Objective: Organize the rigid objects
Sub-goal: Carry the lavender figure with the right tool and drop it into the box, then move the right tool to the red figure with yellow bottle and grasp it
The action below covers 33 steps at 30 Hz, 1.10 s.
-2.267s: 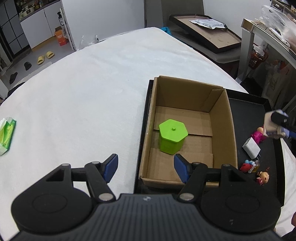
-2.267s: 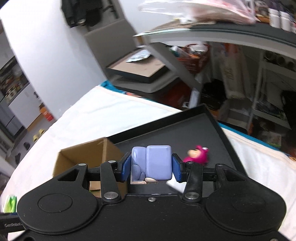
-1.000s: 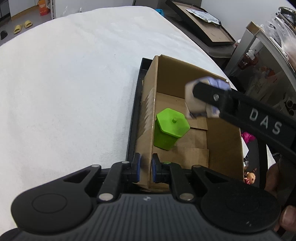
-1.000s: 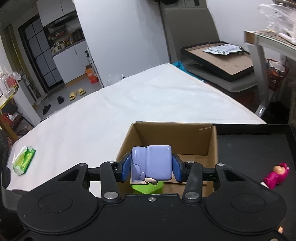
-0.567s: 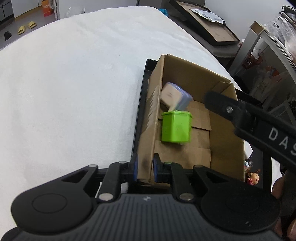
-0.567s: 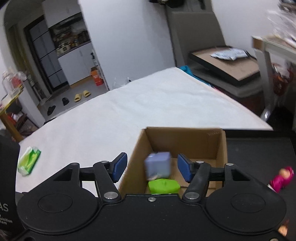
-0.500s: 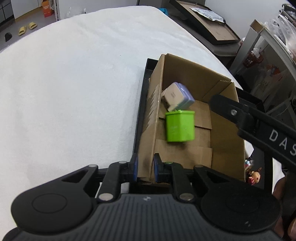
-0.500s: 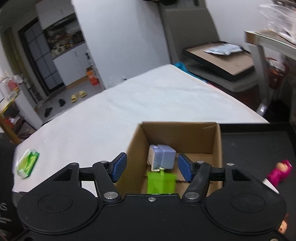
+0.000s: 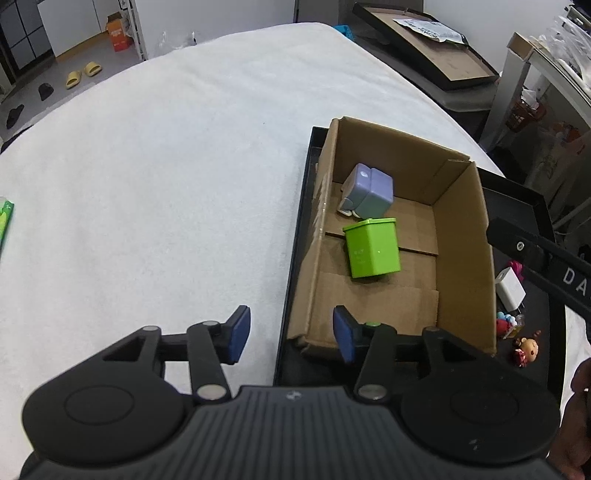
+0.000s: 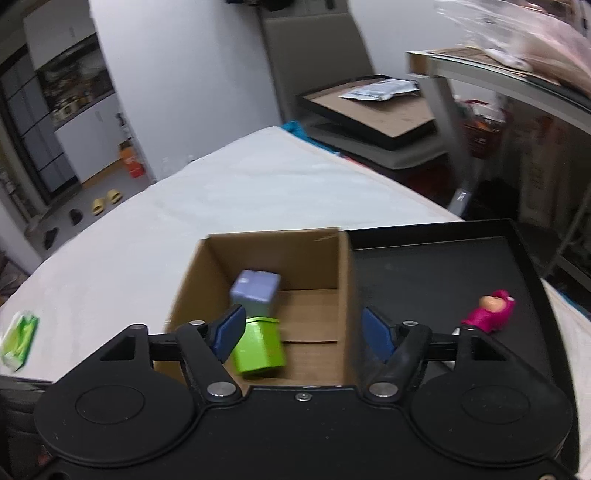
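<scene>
Cube (image 9: 369,195) lies behind tub (image 9: 373,253) inside box (image 9: 461,236) on tray (image 9: 517,199).

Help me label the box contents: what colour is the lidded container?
Bright lime green container, clearest in the left wrist view.

White tabletop (image 9: 155,177). Green packet (image 9: 4,221) at its left edge. On the floor beyond: yellow slippers (image 9: 83,74), dark shoes (image 9: 29,101), orange box (image 9: 118,29). Framed board (image 9: 436,55) with a paper packet (image 9: 430,29) on top, behind the tabletop.
</scene>
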Each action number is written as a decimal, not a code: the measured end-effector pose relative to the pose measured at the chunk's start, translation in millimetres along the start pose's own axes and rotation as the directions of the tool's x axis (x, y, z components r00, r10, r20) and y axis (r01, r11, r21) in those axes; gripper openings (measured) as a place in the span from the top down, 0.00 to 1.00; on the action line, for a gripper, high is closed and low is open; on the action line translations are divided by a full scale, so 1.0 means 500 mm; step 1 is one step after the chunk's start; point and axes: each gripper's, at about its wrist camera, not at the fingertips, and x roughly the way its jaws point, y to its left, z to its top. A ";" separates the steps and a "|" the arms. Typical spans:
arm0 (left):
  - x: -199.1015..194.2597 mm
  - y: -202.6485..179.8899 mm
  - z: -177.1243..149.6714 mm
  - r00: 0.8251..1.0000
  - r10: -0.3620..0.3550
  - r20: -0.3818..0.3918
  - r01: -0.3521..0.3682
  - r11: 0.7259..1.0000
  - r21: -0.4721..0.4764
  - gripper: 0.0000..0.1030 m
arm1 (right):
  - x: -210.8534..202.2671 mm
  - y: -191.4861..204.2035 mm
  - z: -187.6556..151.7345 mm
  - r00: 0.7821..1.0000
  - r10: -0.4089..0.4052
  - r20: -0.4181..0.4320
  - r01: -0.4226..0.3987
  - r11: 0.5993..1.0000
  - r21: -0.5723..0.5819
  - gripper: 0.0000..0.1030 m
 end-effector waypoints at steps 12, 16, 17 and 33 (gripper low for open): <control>-0.024 -0.045 -0.018 0.999 0.049 0.005 -0.050 0.998 0.026 0.49 | -0.016 -0.078 -0.024 0.990 -0.126 -0.068 0.130 0.990 0.059 0.17; -0.027 -0.053 -0.025 0.997 0.072 0.004 -0.072 0.997 0.018 0.49 | -0.016 -0.103 -0.032 0.984 -0.155 -0.084 0.160 0.985 0.060 0.17; -0.027 -0.056 -0.026 0.997 0.079 0.002 -0.079 0.997 0.018 0.49 | -0.014 -0.108 -0.036 0.982 -0.165 -0.090 0.170 0.984 0.055 0.17; -0.023 -0.127 -0.037 0.987 0.159 0.015 -0.160 0.985 0.068 0.26 | 0.028 -0.187 -0.056 0.967 -0.174 -0.186 0.192 0.978 0.081 0.06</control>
